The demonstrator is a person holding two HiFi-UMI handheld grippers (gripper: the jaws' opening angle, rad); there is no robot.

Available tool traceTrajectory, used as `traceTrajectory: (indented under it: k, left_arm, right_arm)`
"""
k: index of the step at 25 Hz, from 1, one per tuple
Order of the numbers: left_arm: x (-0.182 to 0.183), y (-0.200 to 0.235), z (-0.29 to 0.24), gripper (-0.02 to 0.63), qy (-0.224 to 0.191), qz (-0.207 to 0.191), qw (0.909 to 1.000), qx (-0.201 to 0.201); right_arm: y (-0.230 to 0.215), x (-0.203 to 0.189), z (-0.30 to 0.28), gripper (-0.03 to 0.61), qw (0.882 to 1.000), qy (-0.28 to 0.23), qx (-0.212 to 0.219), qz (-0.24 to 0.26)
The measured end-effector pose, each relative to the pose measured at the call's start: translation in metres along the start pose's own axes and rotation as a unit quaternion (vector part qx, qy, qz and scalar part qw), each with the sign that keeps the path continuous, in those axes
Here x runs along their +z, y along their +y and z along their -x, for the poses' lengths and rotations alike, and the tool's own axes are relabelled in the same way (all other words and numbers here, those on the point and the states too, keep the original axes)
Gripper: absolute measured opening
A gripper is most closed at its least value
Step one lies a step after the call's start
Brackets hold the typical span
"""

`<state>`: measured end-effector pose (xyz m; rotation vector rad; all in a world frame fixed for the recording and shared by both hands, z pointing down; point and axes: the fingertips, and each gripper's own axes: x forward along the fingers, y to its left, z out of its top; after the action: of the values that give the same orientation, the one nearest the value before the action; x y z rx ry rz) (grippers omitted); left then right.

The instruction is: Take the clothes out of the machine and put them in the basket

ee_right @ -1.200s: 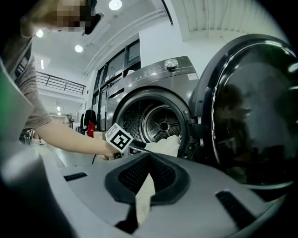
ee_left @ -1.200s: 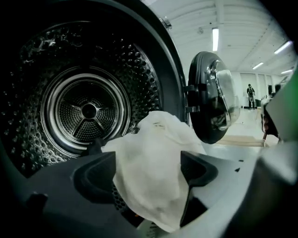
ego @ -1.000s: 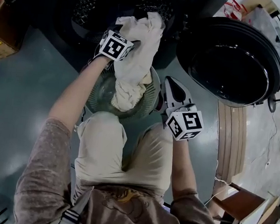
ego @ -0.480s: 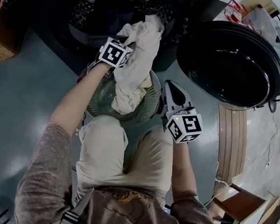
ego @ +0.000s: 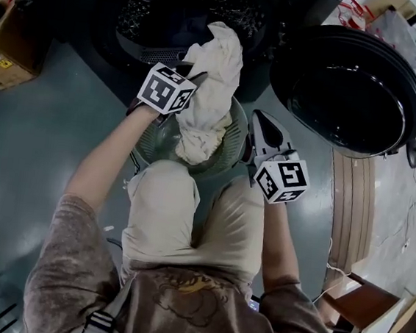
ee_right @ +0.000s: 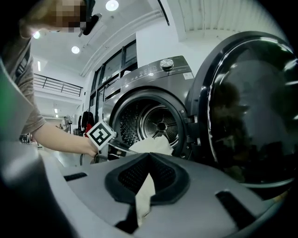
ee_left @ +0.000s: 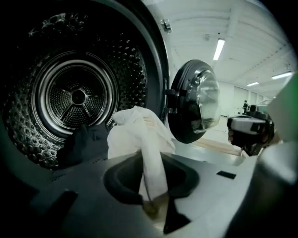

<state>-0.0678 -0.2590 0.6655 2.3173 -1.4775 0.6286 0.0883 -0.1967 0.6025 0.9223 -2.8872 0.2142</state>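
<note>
A cream cloth [ego: 218,74] hangs from the open washing machine's drum [ego: 187,12] down into the round green mesh basket [ego: 149,139] between the person's knees. My left gripper [ego: 193,79] is at the cloth's left side by the drum mouth. Its jaws have just been closing, and in the left gripper view they [ee_left: 151,204] pinch a fold of the cloth [ee_left: 139,135]. My right gripper [ego: 250,141] sits at the basket's right rim, and its jaws [ee_right: 142,204] are shut on a strip of the same cloth [ee_right: 151,146]. A dark garment [ee_left: 84,142] lies in the drum.
The machine's round door [ego: 349,88] stands open to the right of the basket. A cardboard box [ego: 10,45] sits on the floor at the left. Wooden slats [ego: 348,206] and furniture lie at the right.
My left gripper has drawn back a little from the drum mouth toward the basket, staying beside the cloth. The right gripper has stayed in place.
</note>
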Motion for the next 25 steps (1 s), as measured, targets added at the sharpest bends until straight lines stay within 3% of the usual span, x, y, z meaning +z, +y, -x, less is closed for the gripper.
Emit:
traceTrajectory:
  k: [4,7,12,18,25]
  left_arm:
    - [-0.008,-0.025,0.035,0.086,0.000,-0.009,0.9998,-0.020]
    - [-0.017,-0.038,0.057,0.087,0.000,0.005,0.9996,-0.028]
    - [-0.034,-0.053,0.080,0.101,0.026,0.001,0.9989,-0.040]
    - [-0.029,-0.050,0.100,0.208,-0.004,0.019,0.9990,-0.040]
    - [-0.018,-0.040,0.108,0.345,-0.027,0.004,0.9995,-0.013]
  right_arm:
    - [0.006,0.003,0.000,-0.003,1.000,-0.004,0.008,0.001]
    - [0.012,0.004,-0.003,-0.003,1.000,-0.006,0.016,0.004]
    - [0.022,0.005,-0.010,-0.003,1.000,-0.007,0.027,0.009]
    - [0.034,0.003,-0.015,-0.003,0.999,-0.010,0.037,0.008]
    - [0.042,0.004,-0.019,-0.003,0.999,-0.013,0.043,0.007]
